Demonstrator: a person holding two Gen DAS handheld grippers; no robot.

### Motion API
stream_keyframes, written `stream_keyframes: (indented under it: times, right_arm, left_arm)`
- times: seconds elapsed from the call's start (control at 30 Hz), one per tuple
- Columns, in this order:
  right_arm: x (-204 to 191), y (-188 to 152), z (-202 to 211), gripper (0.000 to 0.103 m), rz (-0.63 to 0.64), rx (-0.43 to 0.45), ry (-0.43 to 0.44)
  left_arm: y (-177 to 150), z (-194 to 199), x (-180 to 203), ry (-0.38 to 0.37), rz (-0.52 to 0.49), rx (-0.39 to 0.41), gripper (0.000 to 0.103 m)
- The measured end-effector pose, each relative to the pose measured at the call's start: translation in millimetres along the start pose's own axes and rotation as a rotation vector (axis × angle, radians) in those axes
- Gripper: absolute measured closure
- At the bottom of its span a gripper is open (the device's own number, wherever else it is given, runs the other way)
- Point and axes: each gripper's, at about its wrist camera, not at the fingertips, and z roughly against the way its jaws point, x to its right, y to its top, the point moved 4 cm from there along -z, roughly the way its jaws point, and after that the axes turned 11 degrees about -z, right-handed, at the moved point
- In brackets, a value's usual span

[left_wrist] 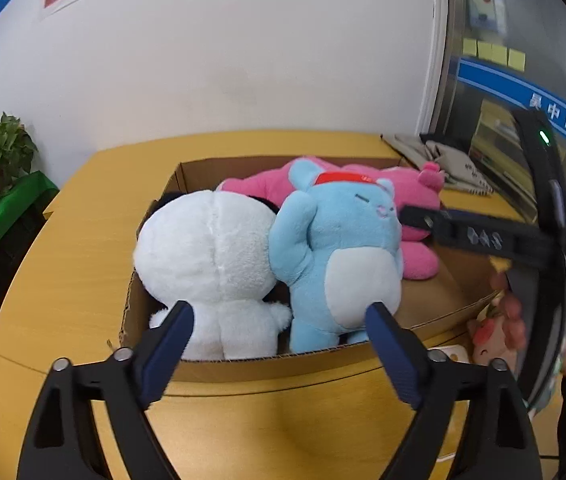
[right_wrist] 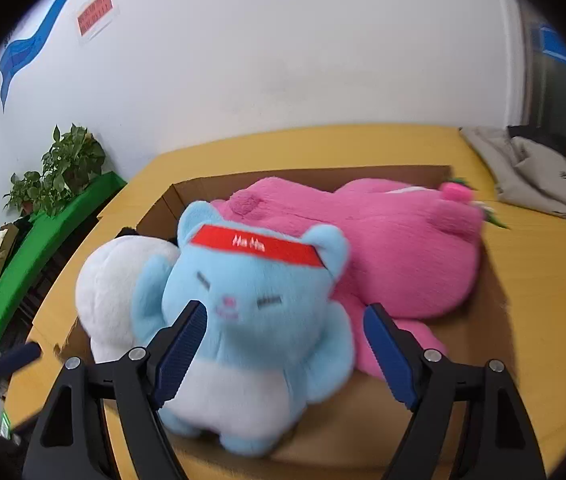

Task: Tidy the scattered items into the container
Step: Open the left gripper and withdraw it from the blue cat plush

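In the left wrist view, the left claw [left_wrist: 279, 316] is spread wide with nothing between its pads, held just in front of the near wall of the cardboard box [left_wrist: 243, 368] that stands on the yellow table [left_wrist: 63, 264]. Inside, the white plush [left_wrist: 211, 264] and the blue plush [left_wrist: 339, 256] stand side by side, touching, with the pink plush [left_wrist: 403, 192] lying behind them. The right claw's finger [left_wrist: 463, 232] reaches in from the right near the blue toy's head. I judge the step in hand to be letting go and backing off; to do it well, draw this claw straight back so a pad does not snag the fur or tip the white toy over the rim.

In the right wrist view, the right claw [right_wrist: 283, 320] is also spread; the blue plush [right_wrist: 251, 320] sits between its pads, seemingly free of them, though blur makes contact hard to rule out. The pink plush [right_wrist: 399, 248] fills the back of the box [right_wrist: 491, 300]. Lift clear upward before swinging away, since the blue toy leans forward and could follow a dragging pad. A small toy [left_wrist: 491, 336] by the person's hand [left_wrist: 515, 320] looks still outside.
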Motion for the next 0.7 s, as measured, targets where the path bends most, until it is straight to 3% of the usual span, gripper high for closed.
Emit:
stream_keyframes:
  times: [0.3,0.7]
  right_arm:
    - [22,-57,80,0.019,0.108,0.043,-0.13]
    - [15,-73,99,0.019,0.15,0.062,-0.122]
  left_arm:
    - [-10,14,30,-0.067,0.058,0.019,0.007]
    - [-15,26,40,-0.071,0.063,0.025,0.007]
